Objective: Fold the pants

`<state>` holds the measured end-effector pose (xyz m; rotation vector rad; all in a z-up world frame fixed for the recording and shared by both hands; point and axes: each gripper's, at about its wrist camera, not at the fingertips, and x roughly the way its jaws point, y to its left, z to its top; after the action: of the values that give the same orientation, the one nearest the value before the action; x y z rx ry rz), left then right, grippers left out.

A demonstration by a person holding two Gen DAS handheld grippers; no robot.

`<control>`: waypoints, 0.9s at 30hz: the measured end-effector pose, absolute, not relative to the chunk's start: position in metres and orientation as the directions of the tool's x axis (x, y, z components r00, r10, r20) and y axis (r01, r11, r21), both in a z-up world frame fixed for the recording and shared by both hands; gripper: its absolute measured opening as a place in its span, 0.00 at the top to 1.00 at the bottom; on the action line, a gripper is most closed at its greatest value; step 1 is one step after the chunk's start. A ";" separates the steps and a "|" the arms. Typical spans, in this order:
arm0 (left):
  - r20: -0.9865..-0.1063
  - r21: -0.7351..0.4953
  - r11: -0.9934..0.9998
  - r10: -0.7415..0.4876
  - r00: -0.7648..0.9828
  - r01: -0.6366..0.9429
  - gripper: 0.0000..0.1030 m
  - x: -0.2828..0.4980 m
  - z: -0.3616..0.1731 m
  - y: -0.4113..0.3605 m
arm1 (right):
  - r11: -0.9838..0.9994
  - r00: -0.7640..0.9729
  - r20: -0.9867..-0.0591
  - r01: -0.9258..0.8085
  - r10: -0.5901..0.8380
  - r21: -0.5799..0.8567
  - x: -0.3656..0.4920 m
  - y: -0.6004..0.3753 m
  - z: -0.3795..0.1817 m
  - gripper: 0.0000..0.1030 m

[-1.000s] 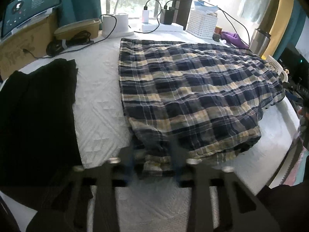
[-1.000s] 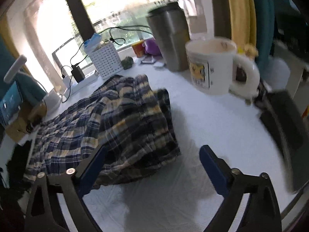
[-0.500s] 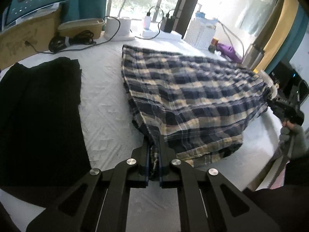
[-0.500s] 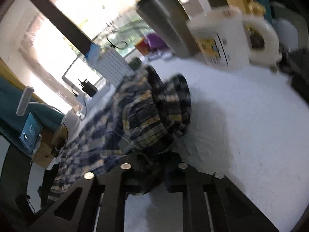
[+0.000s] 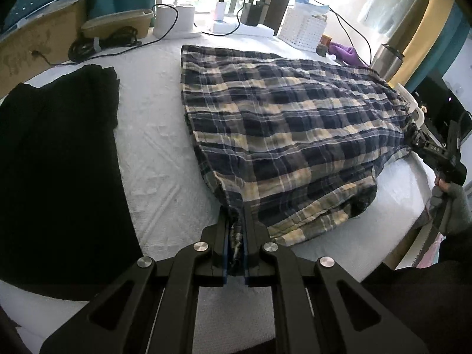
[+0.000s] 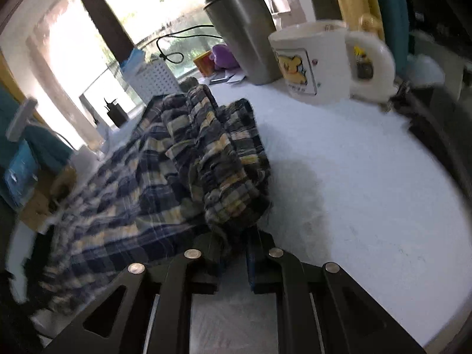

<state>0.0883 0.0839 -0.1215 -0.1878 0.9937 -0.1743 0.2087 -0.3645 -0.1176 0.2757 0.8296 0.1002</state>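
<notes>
Two tongs grip the plaid pants spread on the white worktop; left tongs pinch one corner, right tongs the bunched other end; folding appears barely begun.

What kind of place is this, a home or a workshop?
Probably a home, perhaps a table or bed by a window. Plaid pants lie on a white quilted cover, a cartoon mug and a steel tumbler stand nearby, and chargers are plugged in at the sill.
</notes>
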 end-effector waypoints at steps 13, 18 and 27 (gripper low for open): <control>-0.780 -0.076 0.995 -0.021 0.626 -0.062 0.86 0.092 -0.085 0.114 | 0.999 0.752 -0.659 0.035 -0.006 0.032 0.194 -0.353 -0.074 0.35; -0.741 -0.100 0.993 -0.116 0.661 0.062 0.73 0.118 -0.074 0.076 | 0.997 0.788 -0.613 -0.081 0.066 0.003 0.194 -0.323 -0.060 0.36; -0.758 -0.166 0.945 -0.305 0.577 0.281 0.73 0.155 -0.101 -0.012 | 0.958 0.711 -0.684 -0.280 0.163 -0.063 0.220 -0.249 -0.089 0.36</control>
<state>0.1549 -0.0118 -0.1011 -0.0289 0.8927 -0.3430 0.2195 -0.2491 -0.0887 -0.1670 0.7402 0.2466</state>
